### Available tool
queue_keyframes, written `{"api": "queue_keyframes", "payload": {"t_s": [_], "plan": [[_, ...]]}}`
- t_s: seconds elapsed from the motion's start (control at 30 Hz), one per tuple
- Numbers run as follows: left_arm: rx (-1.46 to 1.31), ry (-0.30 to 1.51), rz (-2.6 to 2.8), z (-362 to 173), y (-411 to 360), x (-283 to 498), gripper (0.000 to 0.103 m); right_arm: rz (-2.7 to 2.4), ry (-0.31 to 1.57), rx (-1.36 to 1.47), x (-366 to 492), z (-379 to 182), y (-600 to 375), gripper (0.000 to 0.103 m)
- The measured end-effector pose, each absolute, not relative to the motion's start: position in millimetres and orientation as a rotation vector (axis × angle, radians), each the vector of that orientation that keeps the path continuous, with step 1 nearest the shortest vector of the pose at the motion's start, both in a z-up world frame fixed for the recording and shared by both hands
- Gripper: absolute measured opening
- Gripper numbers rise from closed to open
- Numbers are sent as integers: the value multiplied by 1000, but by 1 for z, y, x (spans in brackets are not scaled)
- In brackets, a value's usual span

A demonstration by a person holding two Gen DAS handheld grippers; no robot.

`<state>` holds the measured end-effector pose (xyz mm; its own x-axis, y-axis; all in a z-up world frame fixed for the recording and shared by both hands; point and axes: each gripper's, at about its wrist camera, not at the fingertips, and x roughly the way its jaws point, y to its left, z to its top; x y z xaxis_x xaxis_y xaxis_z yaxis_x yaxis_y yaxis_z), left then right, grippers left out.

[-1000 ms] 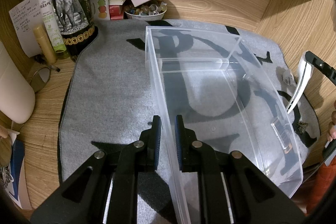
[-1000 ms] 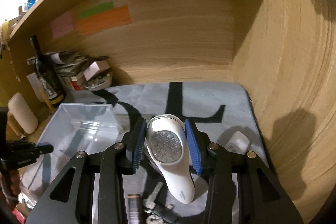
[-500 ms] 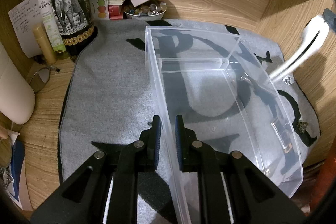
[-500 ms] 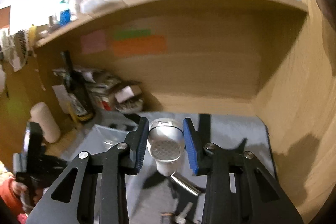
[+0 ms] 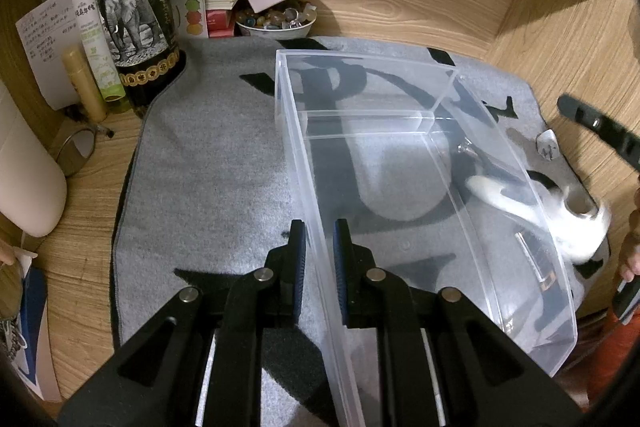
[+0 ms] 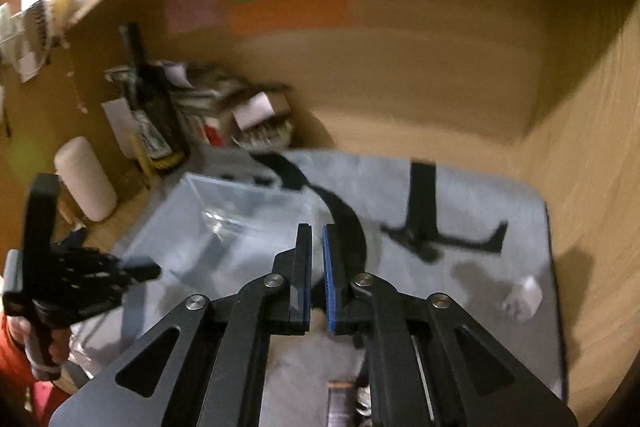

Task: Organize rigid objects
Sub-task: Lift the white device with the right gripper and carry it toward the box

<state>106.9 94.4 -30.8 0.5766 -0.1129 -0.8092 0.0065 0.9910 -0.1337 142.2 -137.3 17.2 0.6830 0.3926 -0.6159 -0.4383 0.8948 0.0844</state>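
Smeared by motion at 3 o'clock in the left wrist view: a white device [image 5: 576, 223], shape unreadable, seen partly through the clear bin [image 5: 400, 163] wall. Cut off at the right edge: the right hand-held gripper [image 5: 600, 131], jaws out of sight there. Blurred throughout the right wrist view: clutter pile [image 6: 224, 115] at 10 o'clock, small white object [image 6: 524, 297] at 4 o'clock, unidentifiable. Cropped at 6 o'clock: a dark cylinder [image 6: 340, 403] between the arms.
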Motion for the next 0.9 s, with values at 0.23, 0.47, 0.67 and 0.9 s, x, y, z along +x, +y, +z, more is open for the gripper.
{"api": "queue_keyframes", "payload": {"t_s": [0.23,0.47,0.67,0.9], "plan": [[-123,955,-67,-32,94,107,14,443,780,-87,145,-15,-154,18],[-115,958,-62,-32,93,107,14,461,812,-59,129,-24,-170,38],[-113,958,-61,-33,92,107,14,501,849,-95,96,-39,-166,42],[-100,958,-58,-34,91,104,14,572,907,-86,73,-56,-156,42]]}}
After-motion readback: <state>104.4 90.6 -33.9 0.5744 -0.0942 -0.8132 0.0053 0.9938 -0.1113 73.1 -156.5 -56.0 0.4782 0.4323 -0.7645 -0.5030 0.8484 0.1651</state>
